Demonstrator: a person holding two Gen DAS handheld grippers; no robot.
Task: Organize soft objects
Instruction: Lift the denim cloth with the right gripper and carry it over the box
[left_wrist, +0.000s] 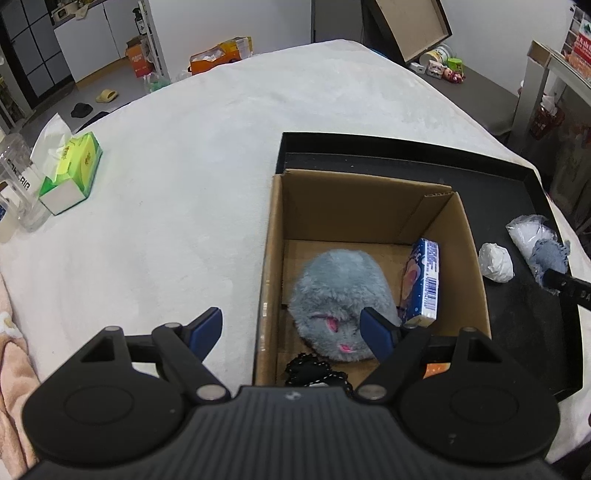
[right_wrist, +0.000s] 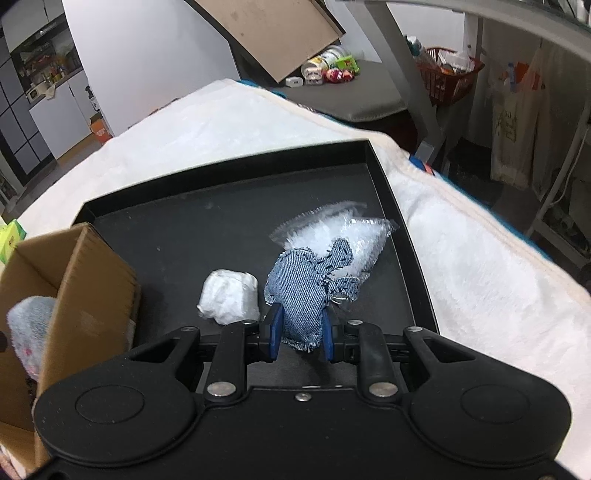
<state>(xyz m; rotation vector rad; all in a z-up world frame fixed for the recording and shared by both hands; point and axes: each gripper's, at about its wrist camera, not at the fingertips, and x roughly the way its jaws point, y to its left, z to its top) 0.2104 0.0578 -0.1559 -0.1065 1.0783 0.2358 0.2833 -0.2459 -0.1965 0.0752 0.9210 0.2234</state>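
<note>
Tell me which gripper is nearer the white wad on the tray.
Right. The right gripper, shut on the denim toy, is just beside the white wad; the left gripper hovers open over the cardboard box.

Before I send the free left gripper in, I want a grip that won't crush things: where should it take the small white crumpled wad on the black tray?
Take the white crumpled wad across its rounded middle, coming from above. It lies apart from the cardboard box on the black tray, with bare floor on both sides for the fingers.
</note>
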